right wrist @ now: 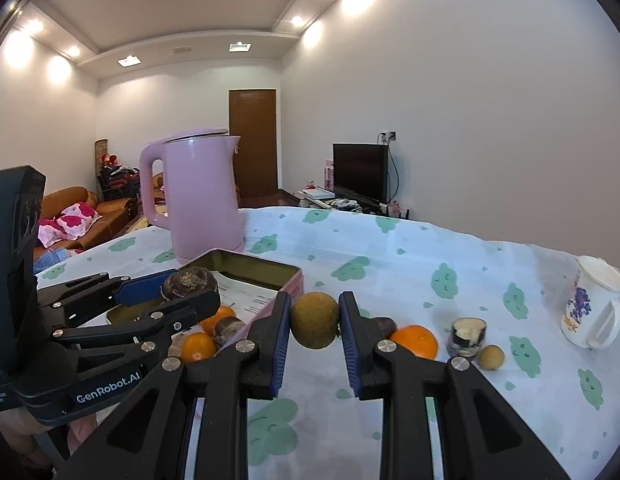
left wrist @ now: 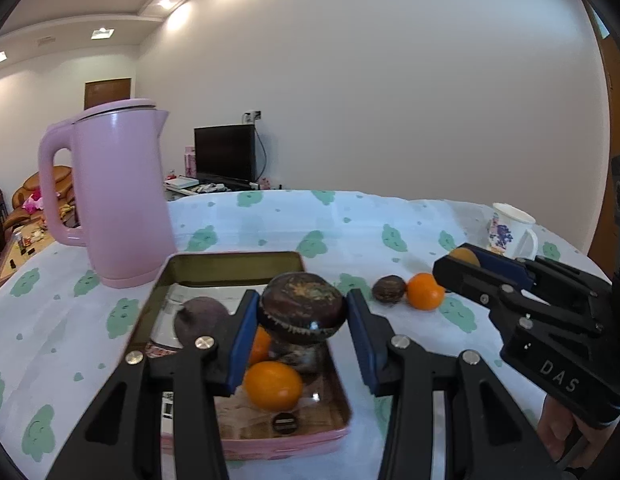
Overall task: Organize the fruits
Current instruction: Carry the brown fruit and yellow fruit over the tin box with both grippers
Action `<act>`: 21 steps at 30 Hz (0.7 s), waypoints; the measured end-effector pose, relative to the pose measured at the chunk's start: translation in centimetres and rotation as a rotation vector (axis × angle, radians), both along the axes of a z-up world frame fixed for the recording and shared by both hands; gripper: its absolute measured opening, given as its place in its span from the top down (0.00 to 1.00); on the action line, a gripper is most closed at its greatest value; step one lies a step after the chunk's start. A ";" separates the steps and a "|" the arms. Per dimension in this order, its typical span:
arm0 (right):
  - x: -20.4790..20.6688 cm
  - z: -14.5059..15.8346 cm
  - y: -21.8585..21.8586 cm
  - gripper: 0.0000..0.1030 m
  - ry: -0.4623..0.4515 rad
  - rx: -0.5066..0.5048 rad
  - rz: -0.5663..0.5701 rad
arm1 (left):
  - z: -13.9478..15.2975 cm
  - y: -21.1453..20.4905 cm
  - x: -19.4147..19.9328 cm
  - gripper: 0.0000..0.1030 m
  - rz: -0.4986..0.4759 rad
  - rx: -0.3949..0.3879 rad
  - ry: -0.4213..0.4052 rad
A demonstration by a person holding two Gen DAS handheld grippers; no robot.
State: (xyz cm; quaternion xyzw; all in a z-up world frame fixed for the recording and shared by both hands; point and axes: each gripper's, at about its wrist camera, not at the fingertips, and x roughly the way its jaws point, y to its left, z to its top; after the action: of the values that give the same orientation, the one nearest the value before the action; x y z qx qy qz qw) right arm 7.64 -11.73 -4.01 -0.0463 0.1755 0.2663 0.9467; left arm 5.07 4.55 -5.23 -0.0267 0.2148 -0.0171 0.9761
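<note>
My left gripper (left wrist: pixel 302 316) is shut on a dark brown passion fruit (left wrist: pixel 302 307) and holds it above the pink tin tray (left wrist: pixel 286 442). In the tray lie an orange (left wrist: pixel 273 385), a second orange (left wrist: pixel 260 345) partly hidden, and a purple fruit (left wrist: pixel 198 318). My right gripper (right wrist: pixel 314 322) is shut on a small brown-green fruit (right wrist: pixel 314 320), held above the cloth to the right of the tray (right wrist: pixel 266 270). On the cloth lie an orange (right wrist: pixel 415 340), a dark fruit (right wrist: pixel 385 326), a cut dark fruit piece (right wrist: pixel 467 336) and a small tan fruit (right wrist: pixel 491 357).
A pink kettle (left wrist: pixel 118 196) stands behind the tray at the left. A white flowered mug (right wrist: pixel 593 308) stands at the far right. The table carries a white cloth (right wrist: pixel 449 248) with green prints. A TV and a sofa are in the room behind.
</note>
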 end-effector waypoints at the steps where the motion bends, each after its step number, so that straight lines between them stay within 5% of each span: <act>1: 0.0 0.0 0.2 0.75 -0.001 0.000 0.005 | 0.0 0.3 -0.1 0.55 0.008 0.002 -0.001; 21: -0.3 0.6 4.0 0.75 -0.011 -0.004 0.083 | 0.2 5.1 -0.9 0.55 0.111 0.008 0.012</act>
State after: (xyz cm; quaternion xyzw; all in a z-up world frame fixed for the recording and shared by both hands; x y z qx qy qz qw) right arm 7.33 -7.74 -3.39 -0.0571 0.1690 0.3049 0.9355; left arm 4.12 9.67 -5.01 -0.0350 0.2189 0.0380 0.9744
